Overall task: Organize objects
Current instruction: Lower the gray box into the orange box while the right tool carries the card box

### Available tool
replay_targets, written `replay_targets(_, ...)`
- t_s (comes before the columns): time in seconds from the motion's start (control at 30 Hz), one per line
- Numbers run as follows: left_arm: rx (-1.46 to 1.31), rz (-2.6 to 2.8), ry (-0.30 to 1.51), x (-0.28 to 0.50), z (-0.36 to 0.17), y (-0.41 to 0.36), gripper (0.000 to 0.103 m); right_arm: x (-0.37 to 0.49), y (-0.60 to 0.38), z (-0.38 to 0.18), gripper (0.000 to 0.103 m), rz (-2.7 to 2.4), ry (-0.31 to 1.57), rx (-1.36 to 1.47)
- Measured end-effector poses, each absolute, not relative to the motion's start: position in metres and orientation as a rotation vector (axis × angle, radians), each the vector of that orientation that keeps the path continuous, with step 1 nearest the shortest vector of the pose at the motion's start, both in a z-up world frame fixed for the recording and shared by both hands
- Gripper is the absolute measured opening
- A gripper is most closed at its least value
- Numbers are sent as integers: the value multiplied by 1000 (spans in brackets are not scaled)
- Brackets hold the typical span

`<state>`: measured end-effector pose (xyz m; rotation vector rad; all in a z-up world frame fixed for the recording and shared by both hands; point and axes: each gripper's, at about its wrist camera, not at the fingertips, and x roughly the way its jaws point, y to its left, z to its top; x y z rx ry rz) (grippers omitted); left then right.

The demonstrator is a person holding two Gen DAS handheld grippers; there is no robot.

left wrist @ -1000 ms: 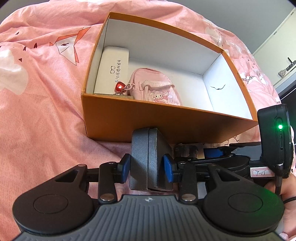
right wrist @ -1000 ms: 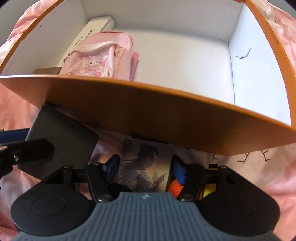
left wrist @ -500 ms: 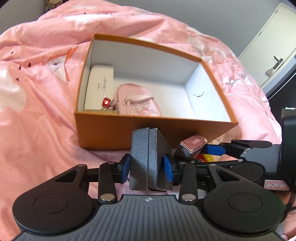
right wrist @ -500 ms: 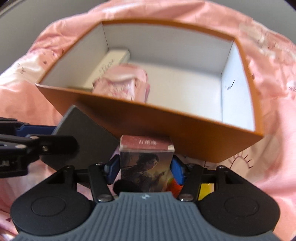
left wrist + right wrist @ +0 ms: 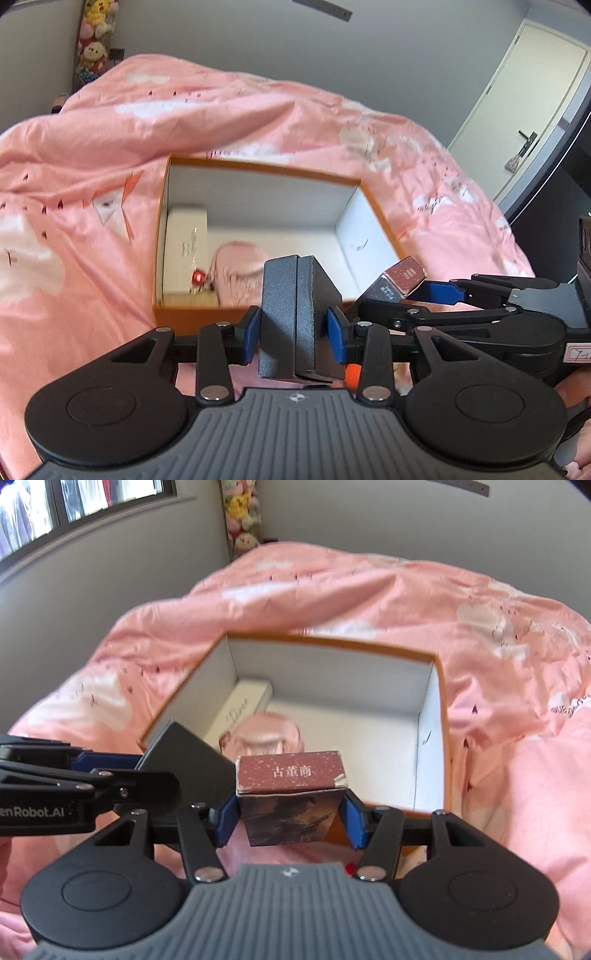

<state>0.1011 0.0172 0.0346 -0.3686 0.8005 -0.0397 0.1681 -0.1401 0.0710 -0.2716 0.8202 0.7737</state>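
left fingers clamp a dark textured case; right fingers clamp a maroon illustrated box.

Small maroon box, centre of right wrist view, bore white characters "古董商" on top flap. Other gripper's black arm, left edge, read "enRobot.AI", start cut off. White sticker, right edge of left wrist view, handwriting illegible.

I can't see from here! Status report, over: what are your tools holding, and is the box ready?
Left tool shut on black wallet. Right tool shut on small book. Orange box open ahead, right half bare. Nothing blocking.
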Motion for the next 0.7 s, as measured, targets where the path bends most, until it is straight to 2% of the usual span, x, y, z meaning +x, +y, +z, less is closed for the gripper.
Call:
replay_targets(0.37, -331, -45, 717, 151, 66, 35, 43, 206, -133, 109, 59, 789, 723, -176)
replay_targets(0.7, -481, -31, 800, 238, 16, 78, 43, 263, -112, 74, 59, 696, 801, -165)
